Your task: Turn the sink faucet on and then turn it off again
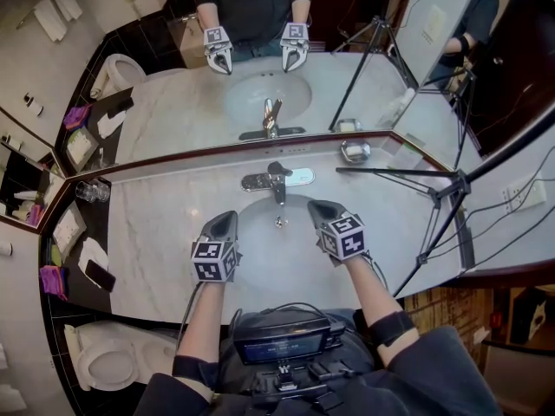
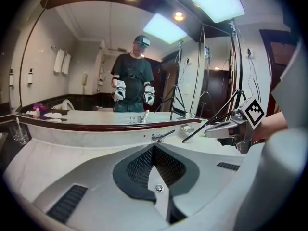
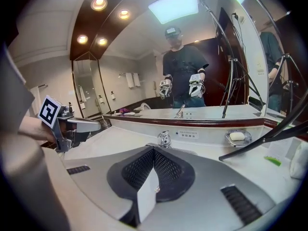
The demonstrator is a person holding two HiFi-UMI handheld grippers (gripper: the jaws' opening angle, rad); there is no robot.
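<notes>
The chrome faucet [image 1: 277, 180] stands at the back of the white sink basin [image 1: 260, 241], its lever handle on top. No running water is visible. My left gripper [image 1: 227, 218] hovers over the basin's left rim, shut and empty, pointing toward the faucet. To the right, my right gripper [image 1: 316, 206] hangs above the basin's right rim, also shut with nothing in it. Neither touches the faucet. In the left gripper view the faucet [image 2: 162, 135] lies just past the closed jaws, with the right gripper [image 2: 226, 129] beside it. The right gripper view shows the faucet [image 3: 164, 139] straight ahead and the left gripper [image 3: 79, 125] at left.
A black tripod [image 1: 438, 199] stands on the marble counter [image 1: 156, 232] at right. A soap dish [image 1: 355, 151] sits by the mirror [image 1: 260, 76]. Drinking glasses [image 1: 92, 191] stand at the counter's far left. A toilet [image 1: 113, 362] is at lower left.
</notes>
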